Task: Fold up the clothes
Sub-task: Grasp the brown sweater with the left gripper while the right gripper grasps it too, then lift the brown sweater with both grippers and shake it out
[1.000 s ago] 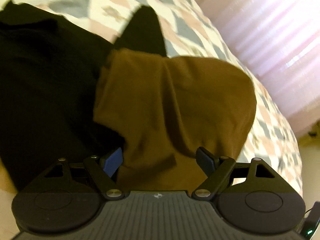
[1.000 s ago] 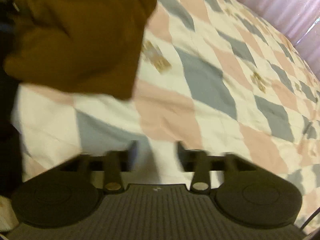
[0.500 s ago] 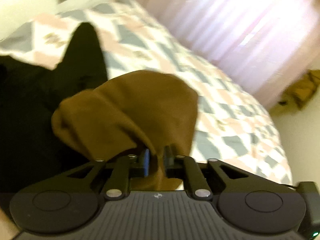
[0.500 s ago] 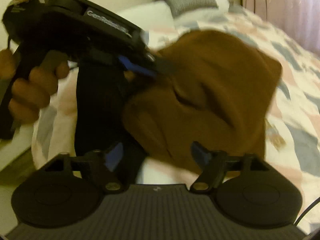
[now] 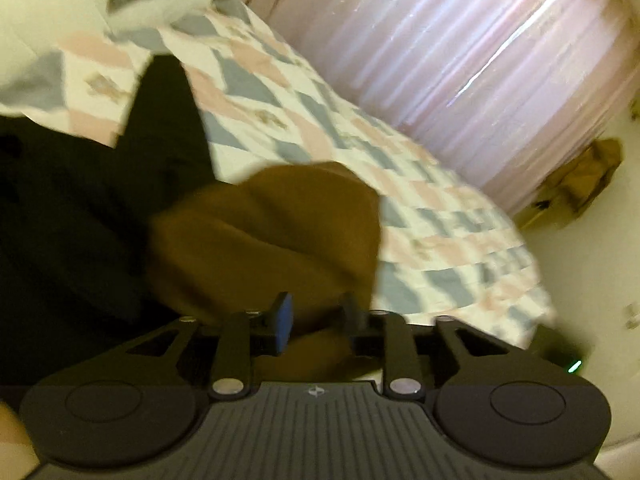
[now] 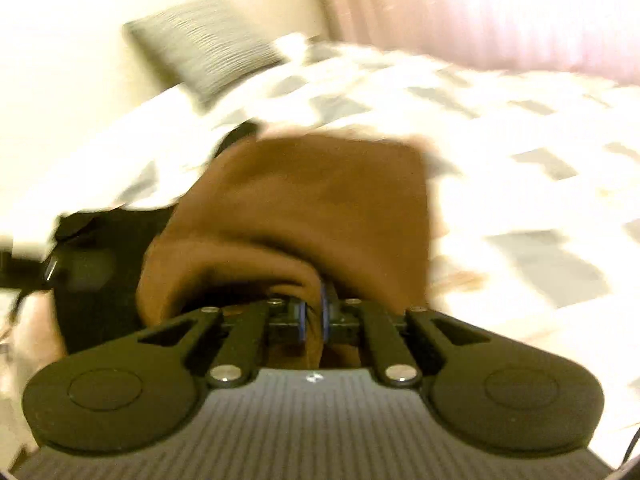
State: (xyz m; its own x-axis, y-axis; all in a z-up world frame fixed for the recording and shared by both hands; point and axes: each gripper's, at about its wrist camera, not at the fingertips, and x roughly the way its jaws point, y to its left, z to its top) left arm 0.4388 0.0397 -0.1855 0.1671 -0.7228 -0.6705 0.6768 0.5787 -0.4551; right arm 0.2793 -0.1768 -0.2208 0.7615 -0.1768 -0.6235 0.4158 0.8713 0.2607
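Note:
A brown garment [image 5: 272, 240] lies bunched on the bed, partly over a black garment [image 5: 80, 220]. My left gripper [image 5: 318, 316] has its jaws opening; a fold of the brown cloth lies between them, and the blue pad [image 5: 284, 320] stands bare of it. In the right wrist view the brown garment [image 6: 320, 200] hangs in a fold straight ahead. My right gripper [image 6: 314, 312] is closing, with its pads nearly together and pinching the near edge of that cloth. The black garment [image 6: 100, 280] shows at the left, under the brown one.
A quilt [image 5: 440, 220] checked in pink, grey and white covers the bed. A grey striped pillow [image 6: 204, 48] leans at the head by the pale wall. A pink curtain [image 5: 460, 60] hangs behind the bed. A tan heap [image 5: 580, 176] lies beyond the bed's corner.
The left jaws, pinched on the brown cloth half a second ago, have parted. The right gripper swung over to the brown garment and its wide jaws closed on its edge.

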